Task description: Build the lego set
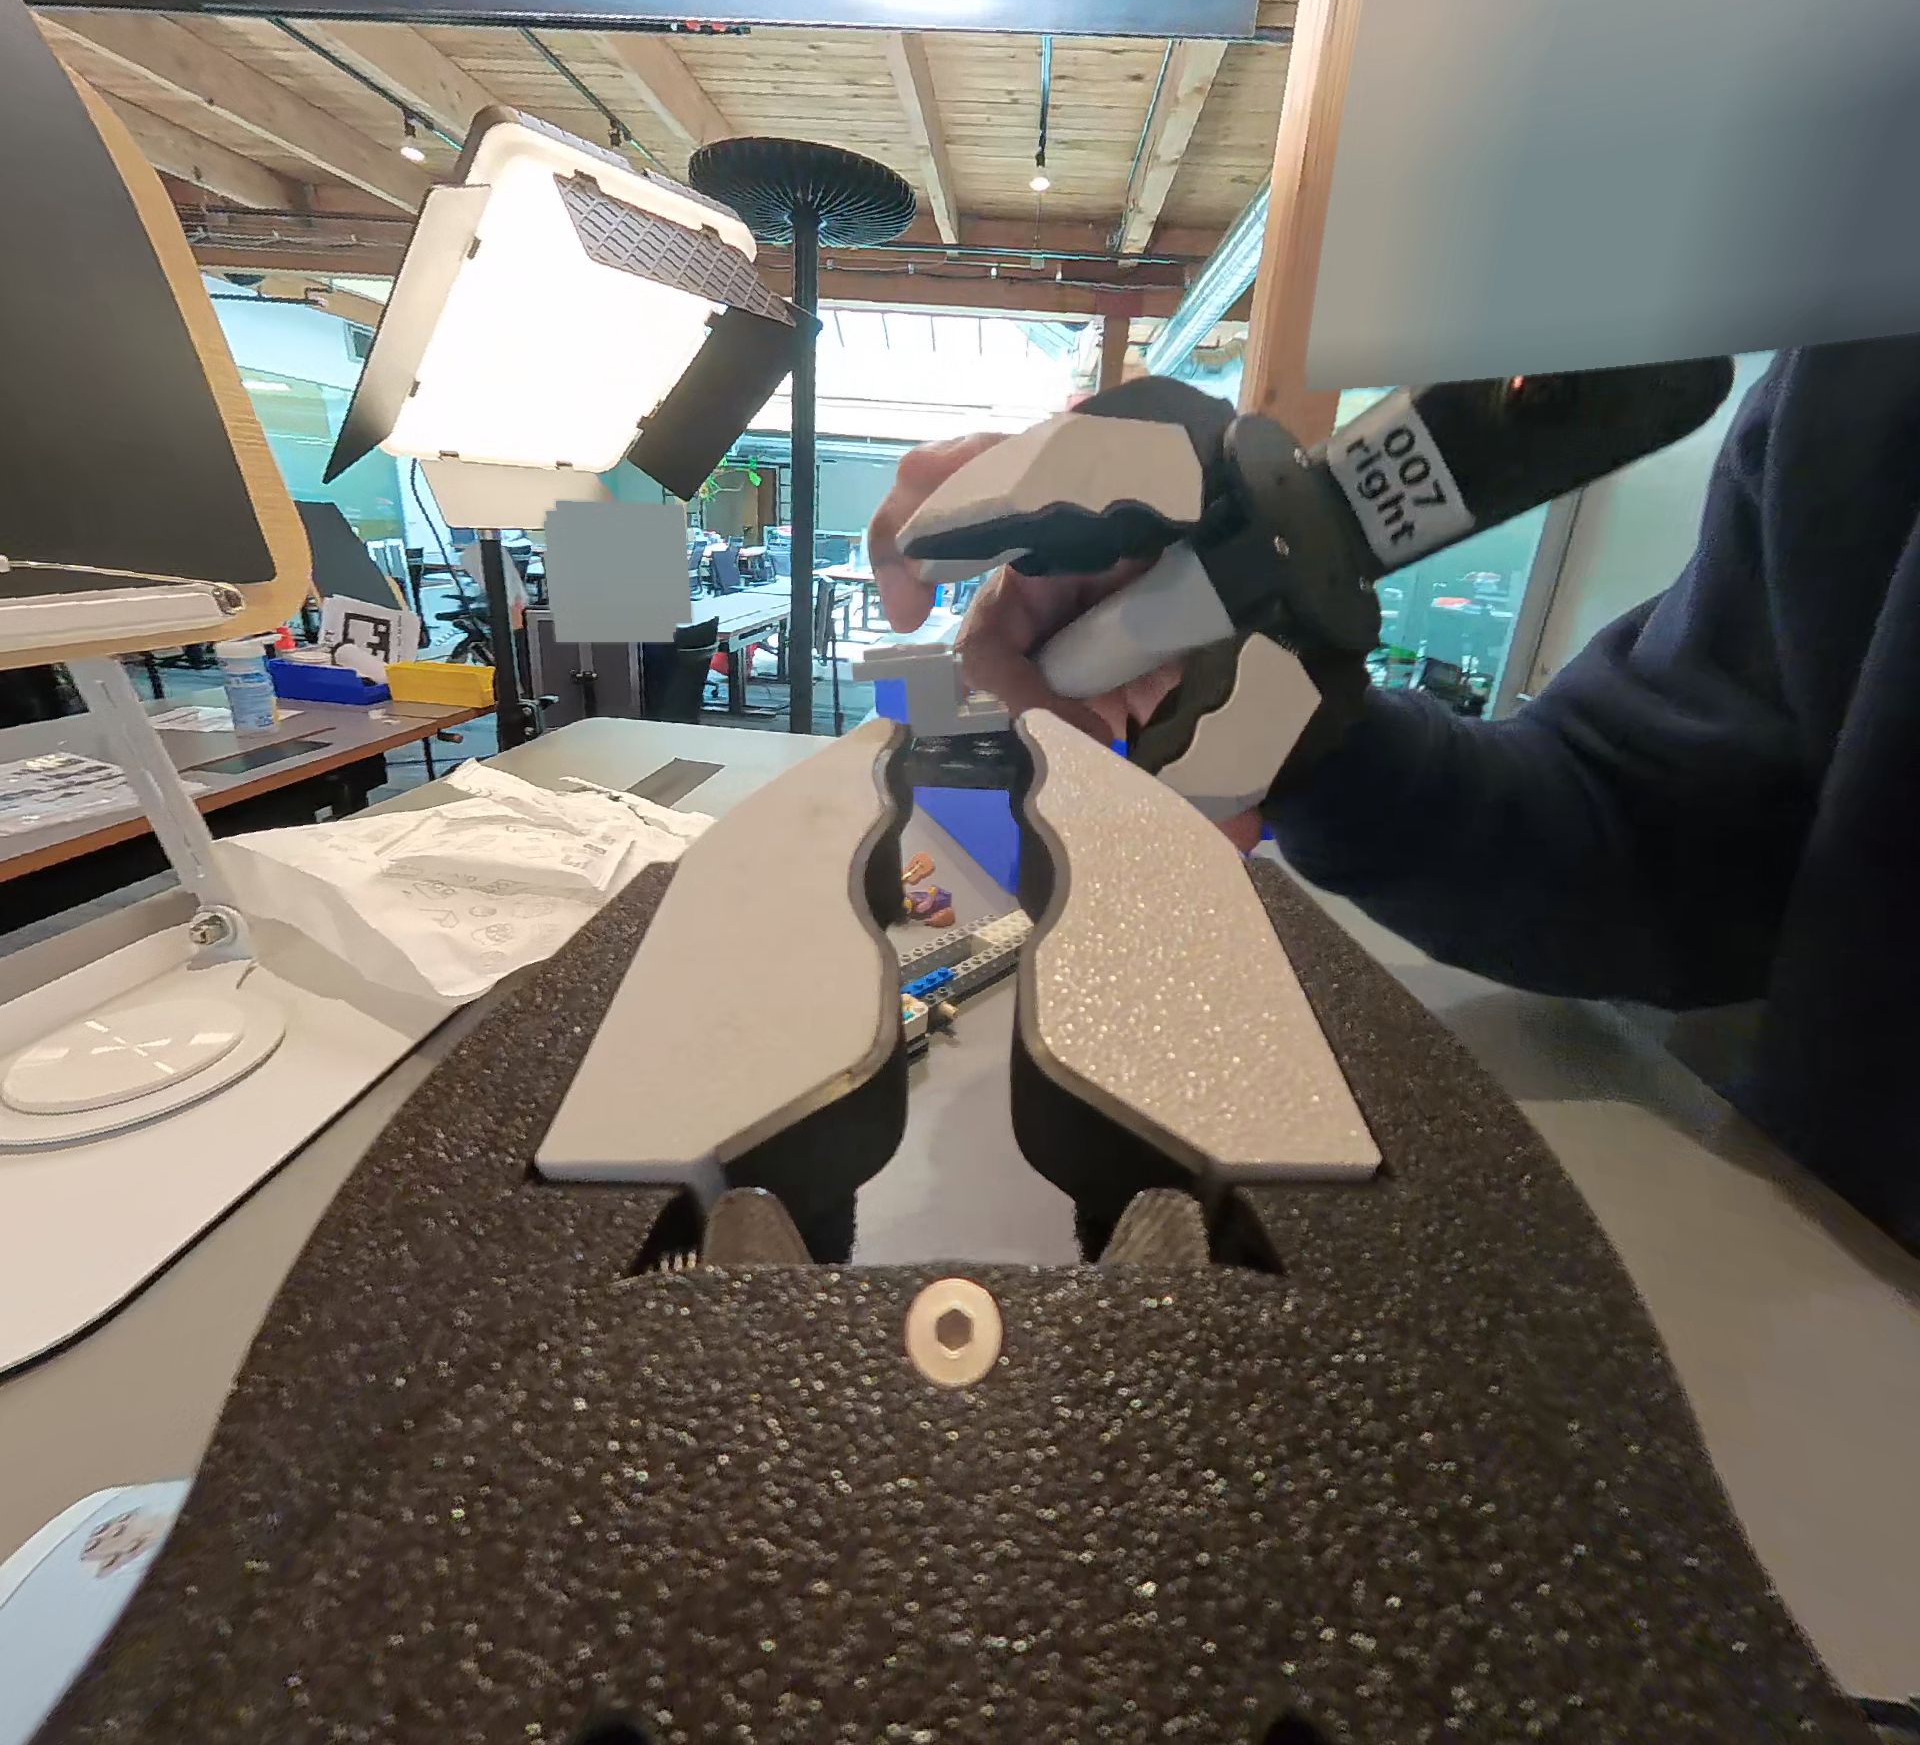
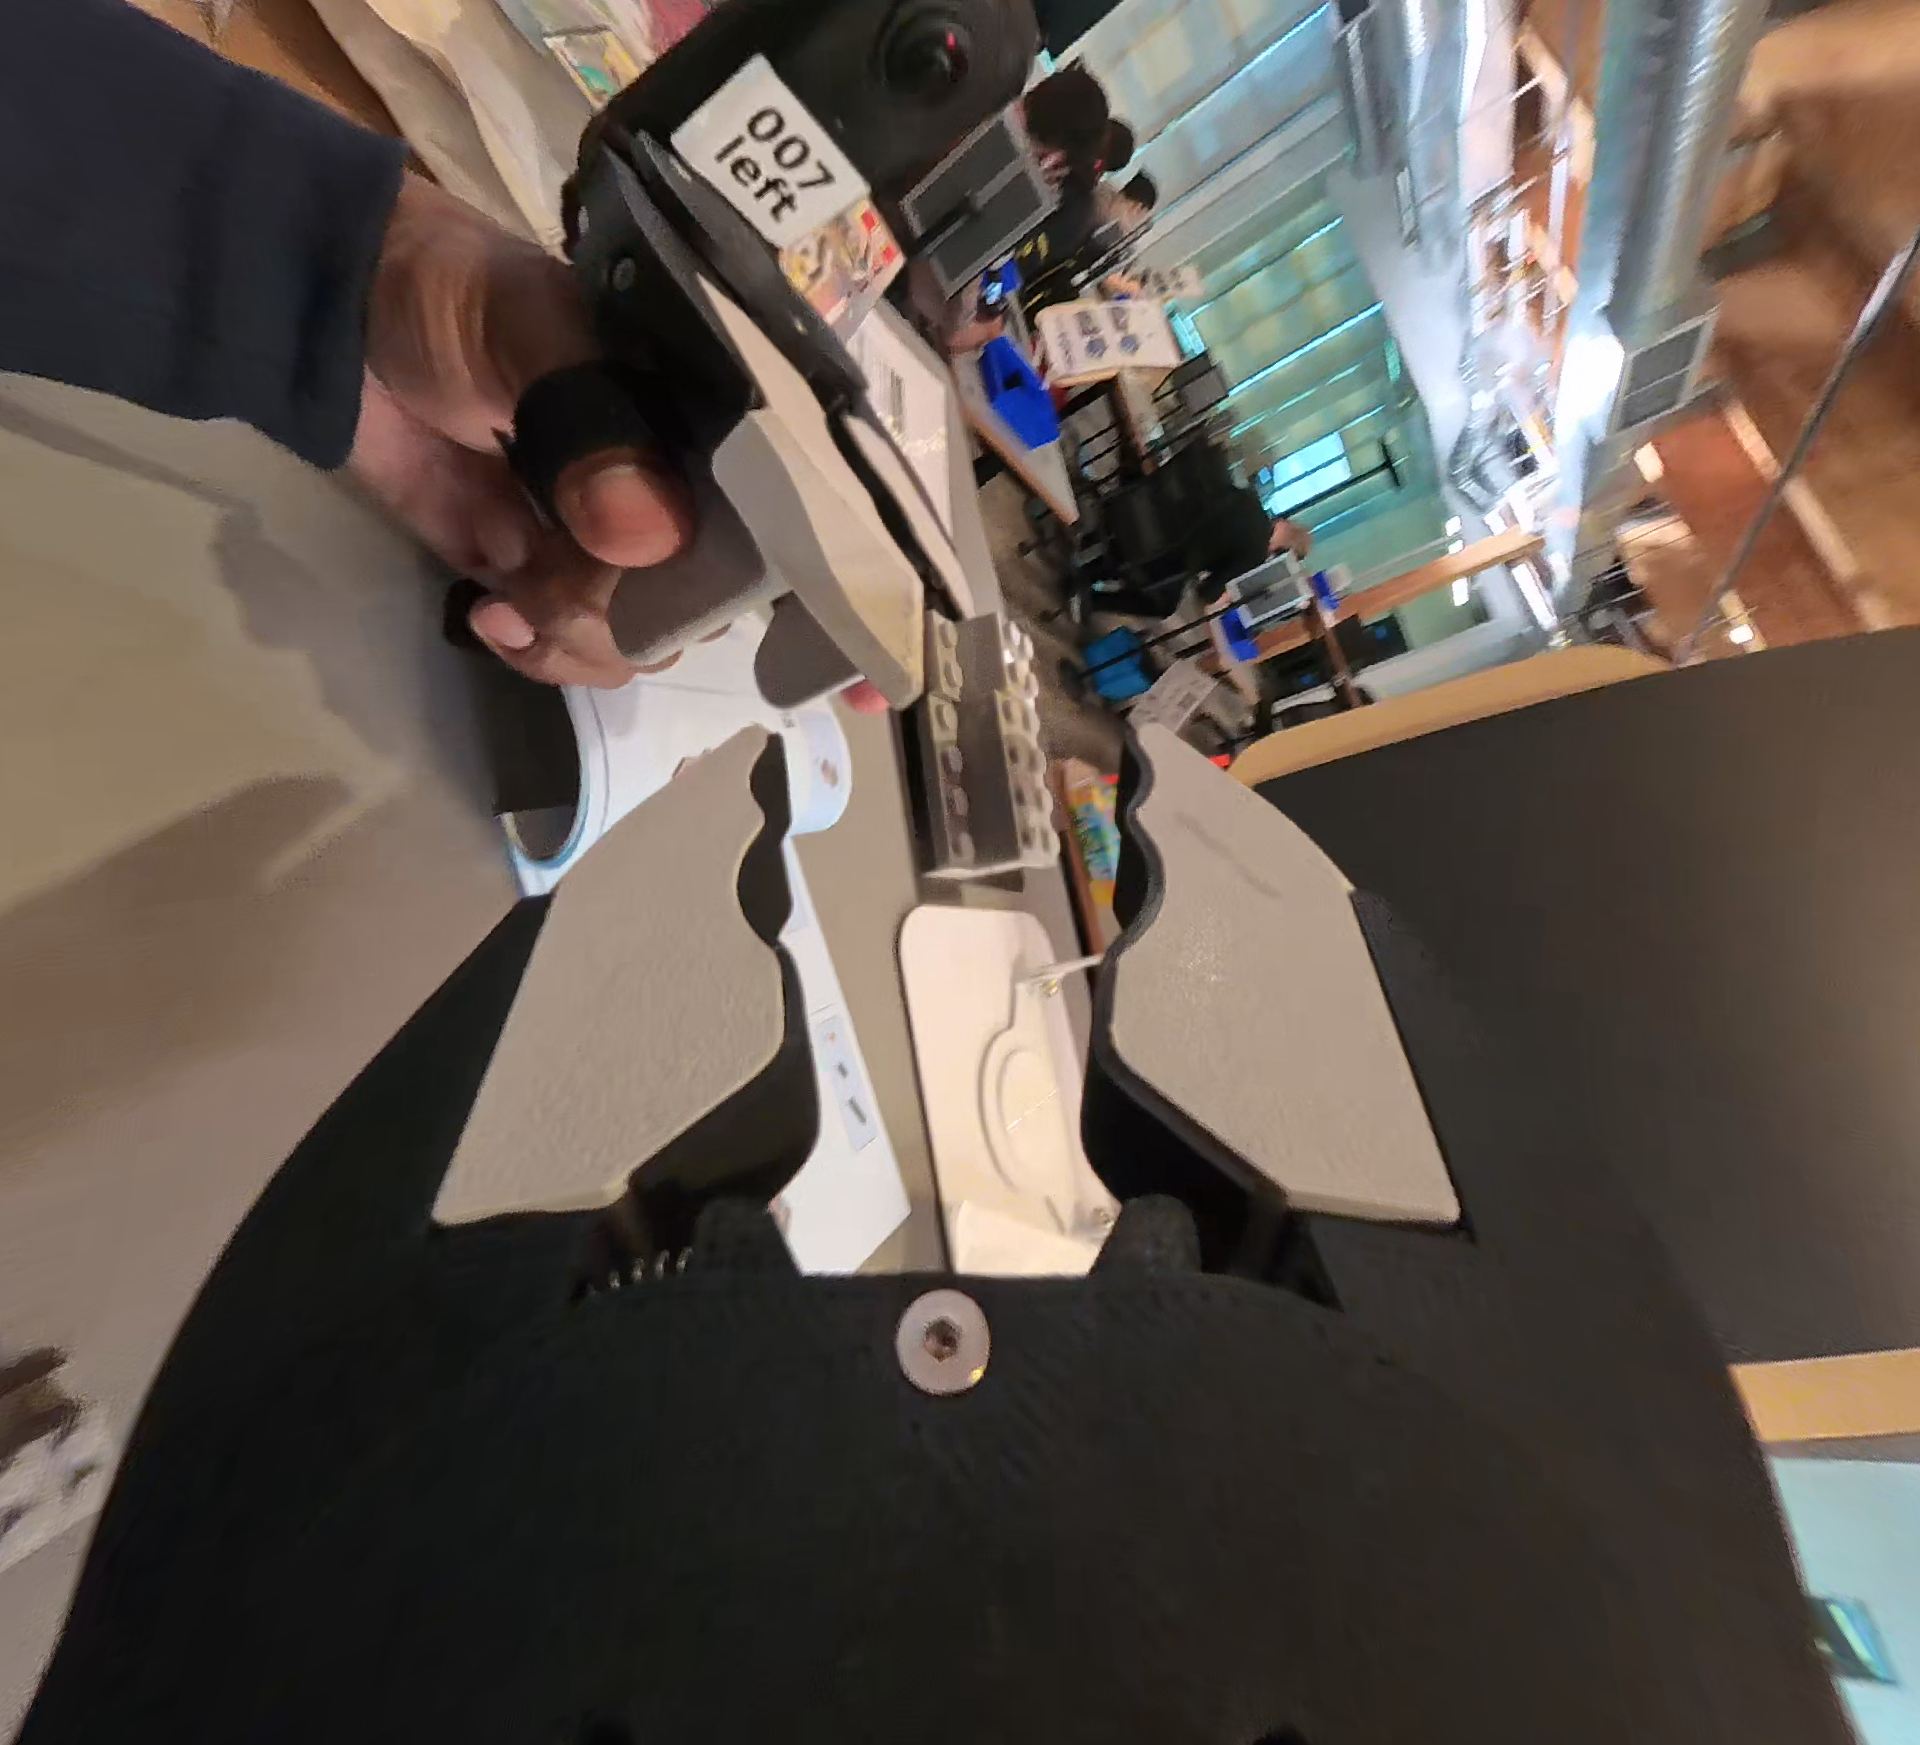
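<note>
The left hand-held gripper pinched a grey brick assembly at its fingertips, above the table. The right hand-held gripper stood spread around the assembly's free end, pads apart from it.

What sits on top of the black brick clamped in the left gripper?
A grey brick piece sits on the black brick held in the left gripper. The right gripper is open near it. Their joint and the black brick's lower part are hidden by the fingers.
</note>
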`<state>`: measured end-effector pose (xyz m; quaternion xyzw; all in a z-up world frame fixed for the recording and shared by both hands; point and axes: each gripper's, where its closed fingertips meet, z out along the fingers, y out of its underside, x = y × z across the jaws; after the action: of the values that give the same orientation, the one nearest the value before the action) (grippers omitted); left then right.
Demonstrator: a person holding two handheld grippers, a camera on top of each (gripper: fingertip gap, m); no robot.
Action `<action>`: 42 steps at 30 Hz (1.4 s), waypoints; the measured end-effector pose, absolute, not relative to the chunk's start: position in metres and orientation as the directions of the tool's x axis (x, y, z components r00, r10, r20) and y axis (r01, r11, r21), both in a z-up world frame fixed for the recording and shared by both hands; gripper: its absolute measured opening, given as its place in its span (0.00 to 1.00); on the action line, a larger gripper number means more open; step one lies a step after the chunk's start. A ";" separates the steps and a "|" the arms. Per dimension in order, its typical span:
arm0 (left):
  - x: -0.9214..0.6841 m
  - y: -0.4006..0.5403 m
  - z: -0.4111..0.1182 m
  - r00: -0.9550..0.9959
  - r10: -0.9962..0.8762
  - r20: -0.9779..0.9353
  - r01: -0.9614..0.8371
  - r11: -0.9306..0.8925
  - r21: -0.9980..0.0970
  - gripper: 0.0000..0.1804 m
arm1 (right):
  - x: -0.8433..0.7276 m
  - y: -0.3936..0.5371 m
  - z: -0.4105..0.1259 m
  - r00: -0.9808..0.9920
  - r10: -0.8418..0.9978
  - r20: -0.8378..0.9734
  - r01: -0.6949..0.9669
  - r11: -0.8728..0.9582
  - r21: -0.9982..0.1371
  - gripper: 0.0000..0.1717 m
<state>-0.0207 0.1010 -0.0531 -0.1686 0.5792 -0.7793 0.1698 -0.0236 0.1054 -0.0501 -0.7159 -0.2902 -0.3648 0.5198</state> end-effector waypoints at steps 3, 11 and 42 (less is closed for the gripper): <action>-0.024 0.100 -0.051 -0.901 -0.426 0.081 0.056 -0.301 -0.952 0.09 | -0.022 0.109 -0.050 0.519 0.015 0.855 0.823 -0.277 -0.495 0.37; -0.034 0.098 -0.046 -0.939 -0.316 0.138 -0.008 -0.380 -0.925 0.09 | -0.032 0.116 -0.044 0.461 0.045 0.886 0.874 -0.197 -0.445 0.35; -0.028 0.088 -0.060 -0.932 -0.227 0.283 -0.186 -0.373 -0.909 0.10 | -0.024 0.120 -0.061 0.435 0.105 0.894 0.888 -0.216 -0.407 0.12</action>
<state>-0.0278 0.0882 -0.0598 -0.1843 0.5598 -0.8078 0.0128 -0.0244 0.1203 -0.0606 -0.6779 -0.3660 -0.3851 0.5081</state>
